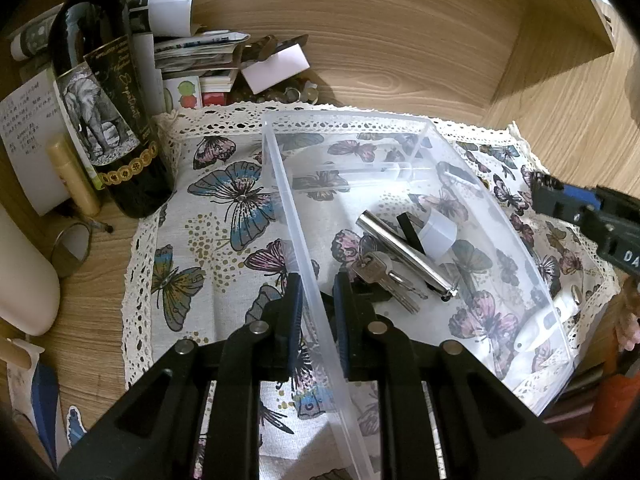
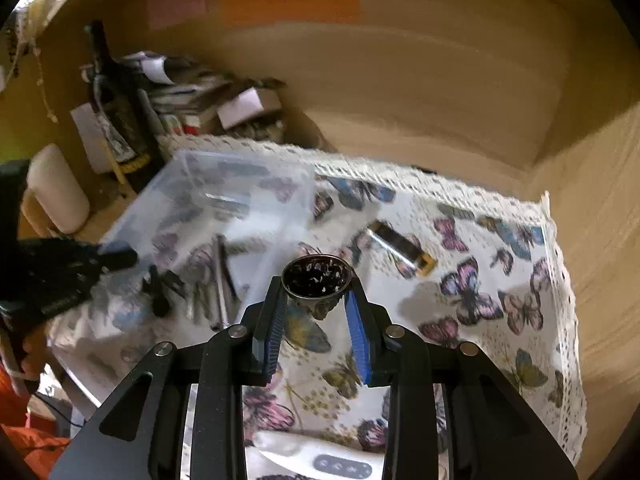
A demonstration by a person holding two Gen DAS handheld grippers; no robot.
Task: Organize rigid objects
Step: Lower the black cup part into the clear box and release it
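A clear plastic box (image 1: 460, 200) lies on a butterfly-print cloth (image 1: 224, 208). It holds a bunch of keys (image 1: 384, 276), a shiny metal tube (image 1: 404, 252), a white cap (image 1: 438, 236) and a black strip. My left gripper (image 1: 317, 284) straddles the box's near wall, a finger on each side. My right gripper (image 2: 316, 292) is shut on a small dark metal cup (image 2: 317, 280), held above the cloth (image 2: 460, 272) right of the box (image 2: 224, 208). A dark rectangular block with a gold end (image 2: 400, 246) lies on the cloth beyond the cup.
A dark wine bottle (image 1: 104, 120), papers and card stacks (image 1: 200, 60) crowd the back left. A cream cylinder (image 1: 24, 272) and a small round mirror (image 1: 72, 248) sit left. A white remote-like device (image 2: 320, 460) lies near the cloth's front edge. Wooden walls enclose the back and right.
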